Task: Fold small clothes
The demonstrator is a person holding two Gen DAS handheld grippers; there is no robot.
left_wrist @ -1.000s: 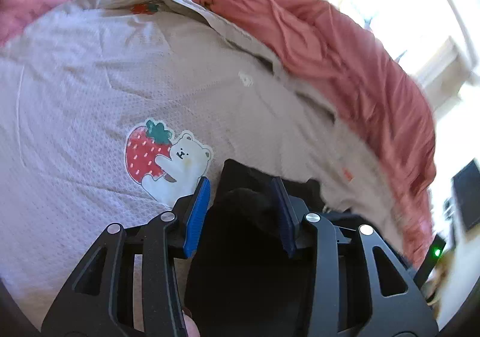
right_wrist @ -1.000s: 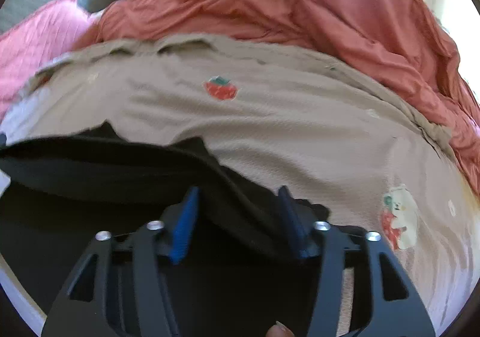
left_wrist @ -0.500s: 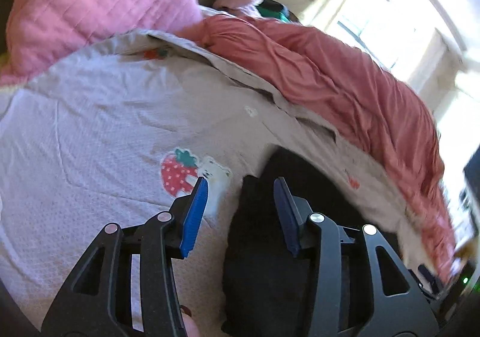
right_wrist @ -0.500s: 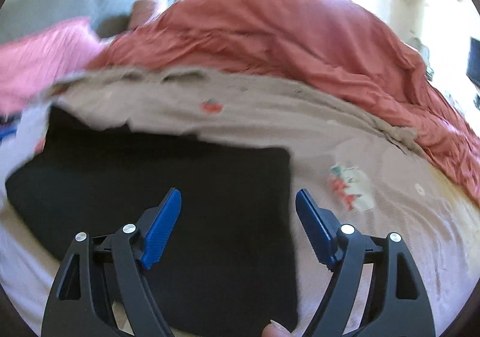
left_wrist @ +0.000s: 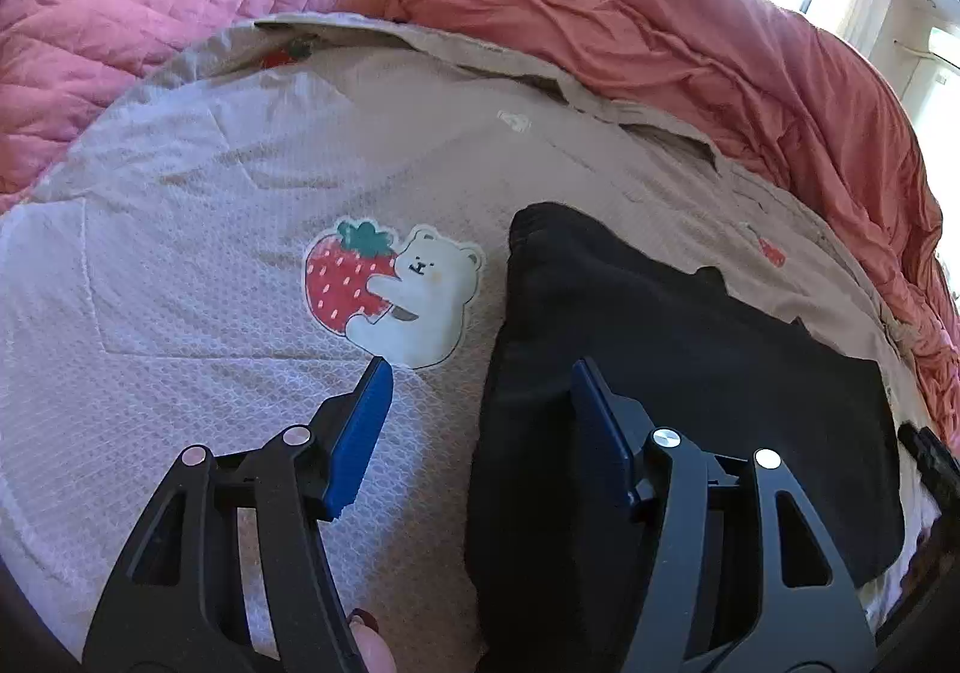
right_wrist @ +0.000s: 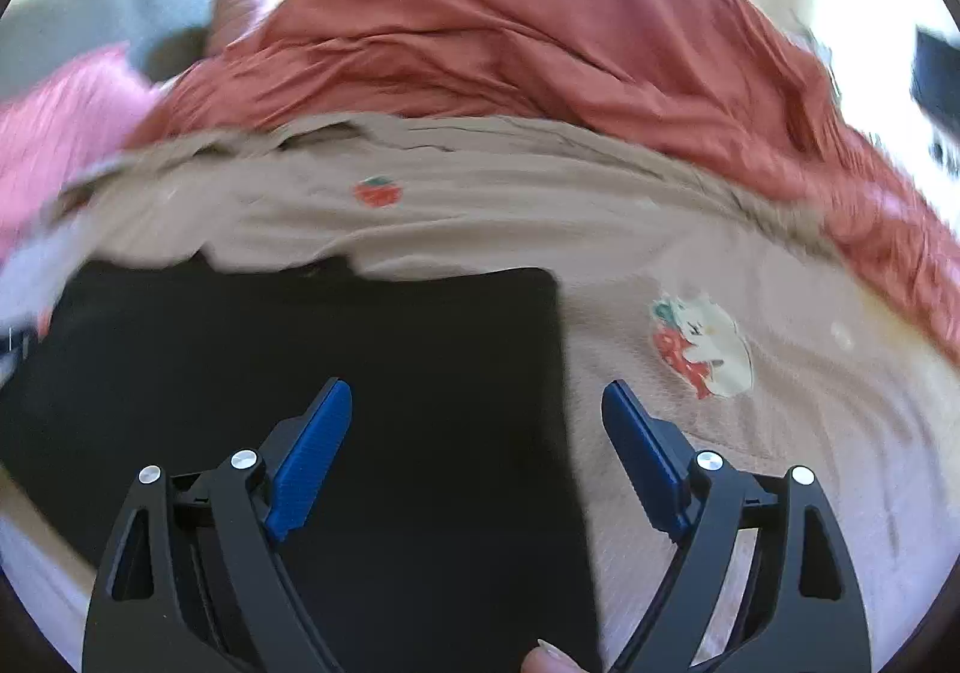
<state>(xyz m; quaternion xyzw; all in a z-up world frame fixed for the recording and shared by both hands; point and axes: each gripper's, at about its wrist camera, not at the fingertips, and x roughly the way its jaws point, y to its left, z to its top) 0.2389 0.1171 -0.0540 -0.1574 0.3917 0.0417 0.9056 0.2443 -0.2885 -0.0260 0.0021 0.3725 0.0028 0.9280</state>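
A small black garment [left_wrist: 690,373] lies flat on the beige bed sheet [left_wrist: 240,205], folded into a rough rectangle. It also shows in the right wrist view [right_wrist: 360,373]. My left gripper [left_wrist: 480,379] is open and empty above the garment's left edge. My right gripper [right_wrist: 477,403] is open and empty above the garment's right edge. Both have blue pads [left_wrist: 360,433].
A strawberry-and-bear print [left_wrist: 390,289] marks the sheet left of the garment. A rumpled red duvet [left_wrist: 690,43] runs along the far side. A pink quilted pillow [left_wrist: 120,1] lies at the far left.
Both grippers let go of the black garment, opened and lifted back. The garment now lies flat on the sheet.
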